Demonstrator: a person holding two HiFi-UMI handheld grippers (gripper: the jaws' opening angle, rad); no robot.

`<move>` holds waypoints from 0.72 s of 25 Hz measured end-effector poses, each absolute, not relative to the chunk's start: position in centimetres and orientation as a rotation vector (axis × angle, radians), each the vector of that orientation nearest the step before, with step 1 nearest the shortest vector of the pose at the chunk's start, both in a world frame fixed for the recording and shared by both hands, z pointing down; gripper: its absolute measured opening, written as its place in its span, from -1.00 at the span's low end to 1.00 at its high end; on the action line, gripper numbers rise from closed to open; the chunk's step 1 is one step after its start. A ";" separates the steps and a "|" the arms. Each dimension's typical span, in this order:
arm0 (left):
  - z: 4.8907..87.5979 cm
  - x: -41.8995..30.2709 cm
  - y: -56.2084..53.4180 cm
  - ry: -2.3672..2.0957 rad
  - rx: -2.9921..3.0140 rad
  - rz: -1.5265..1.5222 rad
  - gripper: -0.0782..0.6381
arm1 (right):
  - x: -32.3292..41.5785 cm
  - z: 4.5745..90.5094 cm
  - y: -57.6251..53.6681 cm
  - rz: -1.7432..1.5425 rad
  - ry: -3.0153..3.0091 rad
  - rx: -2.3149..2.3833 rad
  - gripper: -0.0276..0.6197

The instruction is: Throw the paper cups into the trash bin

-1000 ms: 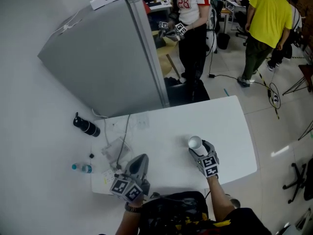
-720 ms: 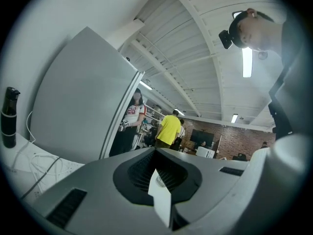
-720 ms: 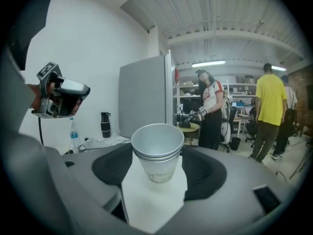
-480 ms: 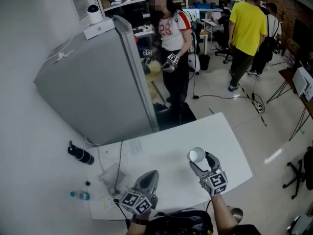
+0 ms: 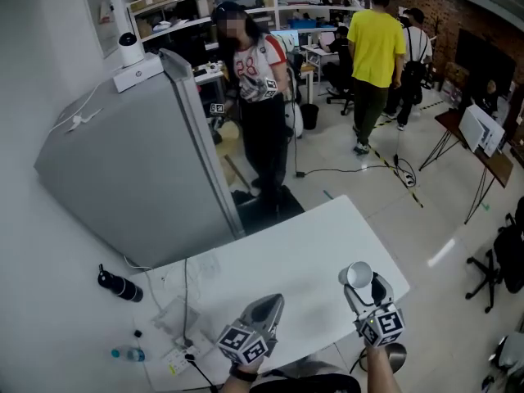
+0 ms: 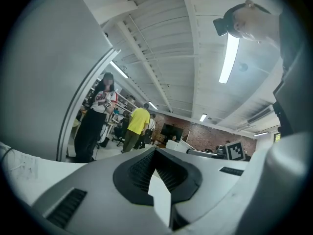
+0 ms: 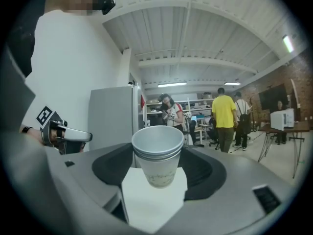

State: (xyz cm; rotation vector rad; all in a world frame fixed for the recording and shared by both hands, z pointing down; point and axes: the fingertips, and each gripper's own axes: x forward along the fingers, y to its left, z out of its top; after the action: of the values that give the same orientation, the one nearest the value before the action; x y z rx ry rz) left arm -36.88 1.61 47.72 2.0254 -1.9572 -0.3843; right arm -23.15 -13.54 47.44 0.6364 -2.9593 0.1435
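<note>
Cups point(image 7: 157, 153), paper, white, nested with two rims showing, stand upright with the mouth up. The right claw point(image 5: 364, 285) grips the stack by its sides, and the right gripper view shows it centred between the jaws. Location: lower right of the head view, over the right end of the white tabletop point(image 5: 303, 244). The left claw point(image 5: 273, 303) is closed, jaws together with nothing between them, at lower centre of the head view over the tabletop's near edge. A grey cabinet point(image 5: 123, 178) stands at the tabletop's far left end and fills the left of the frame. A black bottle point(image 5: 119, 285) and a small clear bottle point(image 5: 128, 354) lie off the tabletop's left end, lower left. Two persons stand in the upper half, one in a white top point(image 5: 255, 72) and one in a yellow shirt point(image 5: 375, 51). A round metal object point(image 5: 395, 355) shows at the bottom edge beside the right forearm; its identity cannot be told.
</note>
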 end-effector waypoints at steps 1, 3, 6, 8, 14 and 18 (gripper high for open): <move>47.6 -36.2 1.1 -1.937 2.046 -0.372 -0.78 | -22.1 47.3 -13.8 0.148 -2.957 0.670 0.09; 47.8 -34.9 0.1 -1.897 2.082 -0.355 -0.78 | -20.2 47.2 -14.3 0.155 -2.955 0.733 0.09; 48.1 -33.0 -1.1 -1.840 2.127 -0.343 -0.78 | -17.4 47.2 -14.8 0.162 -2.953 0.816 0.09; 47.8 -31.4 -2.0 -1.811 2.155 -0.330 -0.78 | -15.3 47.1 -15.3 0.179 -2.959 0.862 0.09; 46.4 -24.0 -5.7 -1.764 2.219 -0.289 -0.78 | -7.2 45.8 -17.4 0.181 -2.976 0.955 0.09; 46.1 -16.8 -7.9 -1.717 2.288 -0.255 -0.78 | 0.4 45.8 -18.7 0.177 -2.977 1.031 0.09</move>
State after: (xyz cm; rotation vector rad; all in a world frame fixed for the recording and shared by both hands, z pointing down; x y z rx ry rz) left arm -16.82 -7.89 46.07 2.2877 -1.7173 -0.2550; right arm 0.37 -18.72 45.81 1.0313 -2.9774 0.1772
